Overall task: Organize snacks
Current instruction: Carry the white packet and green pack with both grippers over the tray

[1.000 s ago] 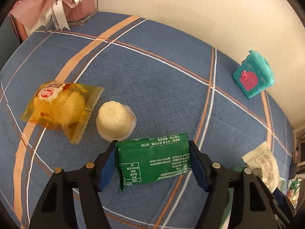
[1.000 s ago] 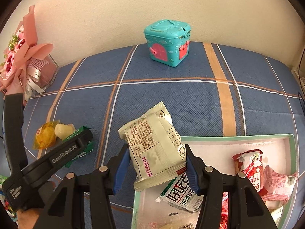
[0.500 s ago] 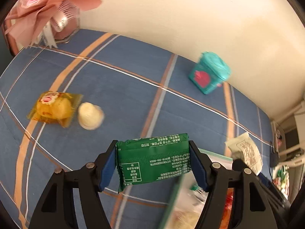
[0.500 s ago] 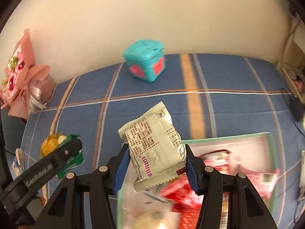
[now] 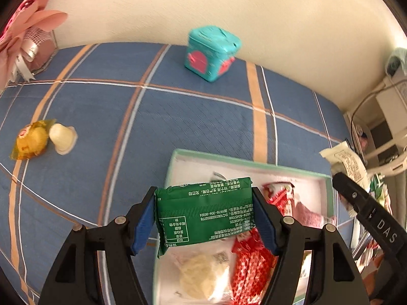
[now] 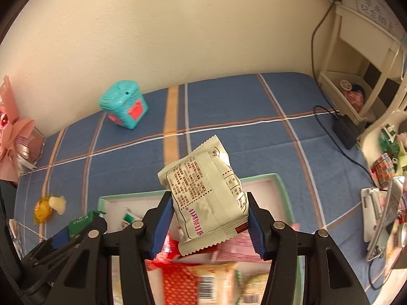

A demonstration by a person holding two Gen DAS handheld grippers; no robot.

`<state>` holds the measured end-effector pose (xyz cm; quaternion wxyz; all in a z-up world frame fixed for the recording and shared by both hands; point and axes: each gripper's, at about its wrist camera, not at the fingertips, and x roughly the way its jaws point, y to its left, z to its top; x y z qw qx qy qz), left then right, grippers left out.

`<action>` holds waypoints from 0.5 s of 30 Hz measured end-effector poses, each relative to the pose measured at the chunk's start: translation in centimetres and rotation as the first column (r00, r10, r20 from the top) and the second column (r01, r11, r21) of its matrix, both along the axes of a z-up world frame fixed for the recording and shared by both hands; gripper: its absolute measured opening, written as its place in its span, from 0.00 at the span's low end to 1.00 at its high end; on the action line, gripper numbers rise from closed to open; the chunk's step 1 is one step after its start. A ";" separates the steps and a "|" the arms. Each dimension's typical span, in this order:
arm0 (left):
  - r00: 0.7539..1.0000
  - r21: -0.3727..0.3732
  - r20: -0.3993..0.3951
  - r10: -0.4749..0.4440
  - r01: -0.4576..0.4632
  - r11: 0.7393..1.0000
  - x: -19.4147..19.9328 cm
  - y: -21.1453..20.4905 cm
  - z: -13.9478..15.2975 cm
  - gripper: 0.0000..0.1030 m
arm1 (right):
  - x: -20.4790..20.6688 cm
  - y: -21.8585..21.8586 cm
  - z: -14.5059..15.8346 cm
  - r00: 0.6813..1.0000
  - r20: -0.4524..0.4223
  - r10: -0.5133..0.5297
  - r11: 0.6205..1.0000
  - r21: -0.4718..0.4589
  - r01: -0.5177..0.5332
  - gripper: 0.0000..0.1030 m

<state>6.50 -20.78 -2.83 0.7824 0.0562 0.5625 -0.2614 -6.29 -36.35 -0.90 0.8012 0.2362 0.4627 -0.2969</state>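
The left tongs [image 5: 203,218] grip a green snack packet [image 5: 204,216] and the right tongs [image 6: 207,221] grip a cream snack packet [image 6: 203,193], both above an open mint-edged box [image 5: 175,157] already crowded with snacks. Let go too early or off-centre, a packet may catch the rim or slide off the heap onto the table. The table wears a blue plaid cloth [image 5: 178,117] against a cream wall, with a teal toy box [image 5: 211,53], a yellow packet [image 5: 31,139] and a jelly cup [image 5: 62,137] left out.
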 end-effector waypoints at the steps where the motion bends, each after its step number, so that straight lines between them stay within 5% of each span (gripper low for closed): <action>1: 1.000 0.006 -0.004 -0.003 0.003 1.000 -0.2 -0.2 -0.2 0.69 | -0.1 -0.1 -0.2 1.000 -0.008 0.002 1.000 0.000 -0.002 0.55; 15: 0.998 0.033 -0.049 -0.025 0.027 0.999 -1.1 -0.7 -1.3 0.69 | -0.5 -0.4 -2.9 0.998 -0.070 0.010 0.998 0.068 -0.006 0.56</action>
